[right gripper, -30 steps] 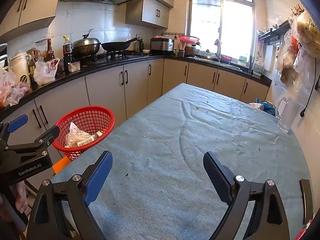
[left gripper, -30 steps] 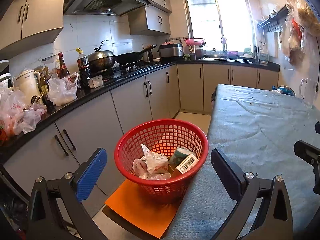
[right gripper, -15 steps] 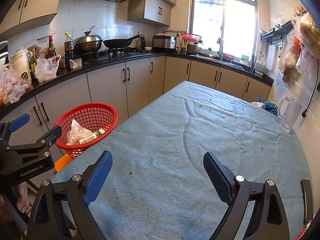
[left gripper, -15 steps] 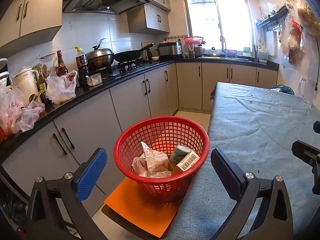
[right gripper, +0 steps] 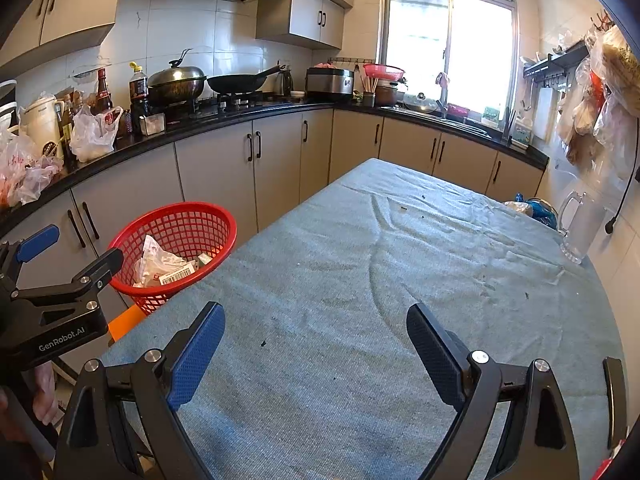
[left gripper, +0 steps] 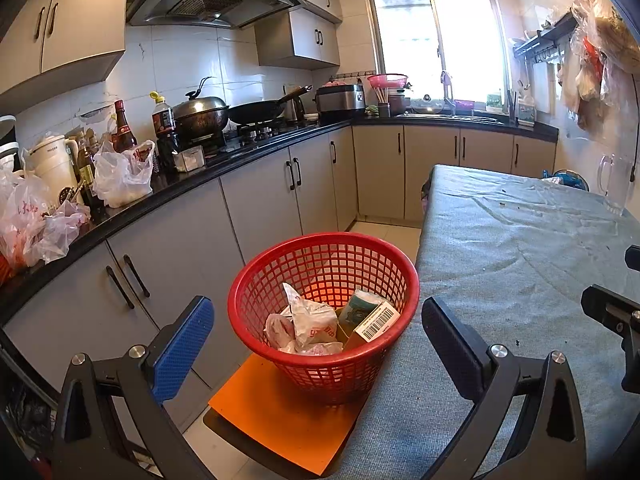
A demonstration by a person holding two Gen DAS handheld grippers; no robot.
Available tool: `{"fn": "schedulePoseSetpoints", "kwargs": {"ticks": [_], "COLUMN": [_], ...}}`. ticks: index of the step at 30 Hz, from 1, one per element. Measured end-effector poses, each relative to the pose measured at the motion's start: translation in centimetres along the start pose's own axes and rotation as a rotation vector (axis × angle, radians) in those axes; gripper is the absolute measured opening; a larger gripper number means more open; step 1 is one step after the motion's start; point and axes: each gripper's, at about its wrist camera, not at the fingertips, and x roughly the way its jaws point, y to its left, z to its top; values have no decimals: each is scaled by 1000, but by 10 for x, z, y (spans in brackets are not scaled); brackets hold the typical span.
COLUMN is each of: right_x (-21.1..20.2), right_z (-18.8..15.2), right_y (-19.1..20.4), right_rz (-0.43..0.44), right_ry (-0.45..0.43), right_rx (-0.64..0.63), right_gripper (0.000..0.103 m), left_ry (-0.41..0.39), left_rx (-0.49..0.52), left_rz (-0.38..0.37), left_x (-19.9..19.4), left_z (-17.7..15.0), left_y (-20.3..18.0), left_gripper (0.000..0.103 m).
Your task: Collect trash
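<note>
A red mesh basket (left gripper: pixel 256 288) stands on an orange stool (left gripper: pixel 276 420) beside the table's left edge. It holds crumpled plastic wrappers (left gripper: pixel 308 324) and a box with a barcode label (left gripper: pixel 378 322). My left gripper (left gripper: pixel 316 344) is open and empty, just in front of the basket. The basket also shows in the right wrist view (right gripper: pixel 208 216), with the left gripper (right gripper: pixel 64 256) beside it. My right gripper (right gripper: pixel 316 344) is open and empty above the grey-blue tablecloth (right gripper: pixel 400 280).
A black counter (left gripper: pixel 200 176) with grey cabinets runs along the left and back, crowded with bags, bottles and pans. A glass mug (right gripper: pixel 580 224) and a blue bag (right gripper: pixel 536 210) stand at the table's far right. Small crumbs dot the cloth.
Both views have shifted slightly; the basket sits a little higher in the frames. Both grippers stay open and empty.
</note>
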Motion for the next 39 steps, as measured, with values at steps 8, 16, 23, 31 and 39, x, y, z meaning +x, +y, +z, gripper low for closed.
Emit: {"fn": "schedulePoseSetpoints", "kwargs": {"ticks": [8,16,23,31,39], "right_x": [2,2,2,0,6], "right_z": [-3,-5,-4,-4,-22], "right_y": [0,1,0,-1,-83], "right_rz": [1,2,3,4,-135], "right_ry": [7,11,12,14,85], "right_rx": [0,0,-1,4,173], "right_gripper": [95,95,95,95,99], "left_ry": [-2,-5,-8,-15,37], "left_rx": [1,6,8,19,102], "left_rz": [0,-3,-5,-7,-168], "left_x": [0,-2,-3,-8,-5], "left_z": [-1,-1,-1,1,12], "left_y": [-1,-3,-4,-10,-71], "left_gripper": [103,103,103,103,103]}}
